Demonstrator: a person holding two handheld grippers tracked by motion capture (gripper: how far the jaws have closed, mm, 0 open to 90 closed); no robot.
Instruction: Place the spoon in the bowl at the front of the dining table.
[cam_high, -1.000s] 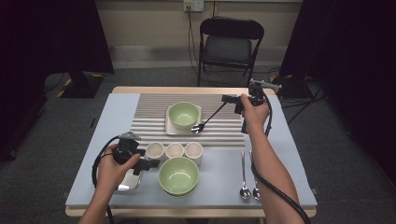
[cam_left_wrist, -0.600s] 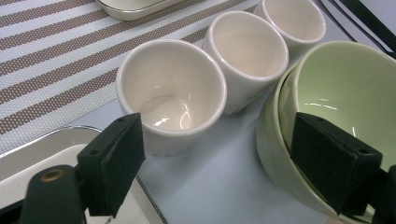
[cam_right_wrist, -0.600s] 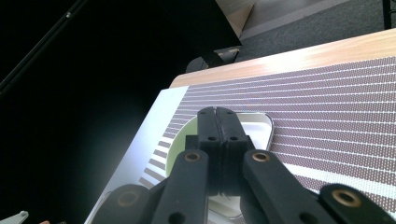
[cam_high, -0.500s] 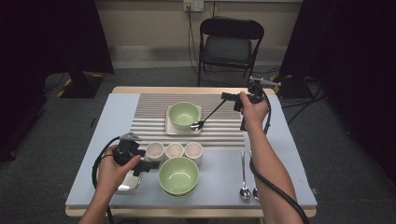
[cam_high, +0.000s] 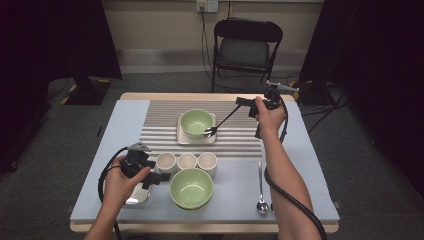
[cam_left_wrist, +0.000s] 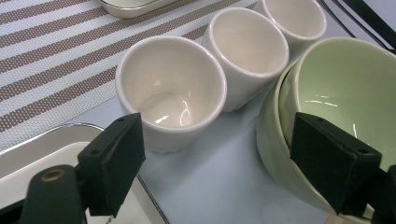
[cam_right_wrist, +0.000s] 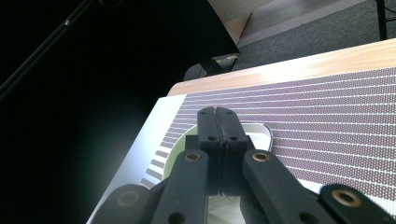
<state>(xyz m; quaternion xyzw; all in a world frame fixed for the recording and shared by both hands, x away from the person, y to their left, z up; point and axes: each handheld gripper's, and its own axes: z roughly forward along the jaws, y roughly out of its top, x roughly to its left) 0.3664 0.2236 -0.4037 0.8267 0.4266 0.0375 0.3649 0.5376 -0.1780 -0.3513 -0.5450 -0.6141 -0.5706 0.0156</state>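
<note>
Fork (cam_high: 221, 122) slants from right gripper (cam_high: 242, 101) down-left to bowl (cam_high: 196, 122).

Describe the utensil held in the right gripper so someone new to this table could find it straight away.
Start at the striped grey placemat on the far half of the table. On it a pale green ceramic bowl stands on a white square plate. The slim metal fork slants from the right gripper down to that bowl's rim, lifted, unlike the spoon lying flat near the front edge.
</note>
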